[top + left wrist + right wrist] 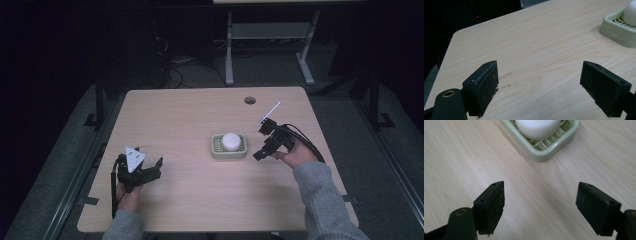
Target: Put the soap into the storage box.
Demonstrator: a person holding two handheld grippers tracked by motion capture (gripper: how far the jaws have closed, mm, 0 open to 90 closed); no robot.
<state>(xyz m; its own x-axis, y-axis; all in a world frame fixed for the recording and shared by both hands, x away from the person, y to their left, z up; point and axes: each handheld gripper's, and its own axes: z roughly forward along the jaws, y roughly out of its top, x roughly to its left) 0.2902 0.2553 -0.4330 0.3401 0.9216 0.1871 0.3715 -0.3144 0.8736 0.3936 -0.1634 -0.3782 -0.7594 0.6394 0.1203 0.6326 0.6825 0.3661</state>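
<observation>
A pale green soap dish [228, 148] stands on the wooden bench [190, 115], and it is the landmark for all places here. A round white soap [231, 140] lies inside the dish, on its ribbed bottom.

The right tool [266, 140] is just to the right of the dish, near to it but not touching. Its jaws are wide apart and they hold nothing. In the right gripper view the right tool [540, 202] points toward the dish [554, 145], with only bare wood between the two black jaws, and the soap [537, 126] sits at the top edge of that view. A person's hand [295, 157] in a grey sleeve [325, 200] holds this tool from behind, and a black cable [305, 139] runs from it along the sleeve.

The left tool [152, 160] is well apart from the dish, to its left and nearer to the person. Its jaws are also spread open with nothing between them. In the left gripper view the left tool [539, 86] is low over the bench [524, 50], and a corner of the dish [616, 31] with a part of the soap [630, 13] shows at the upper right. A grey three-cornered plate [134, 159] sits on top of this tool.

Behind the dish, near the far edge of the bench, there is a small round hole [250, 100]
</observation>
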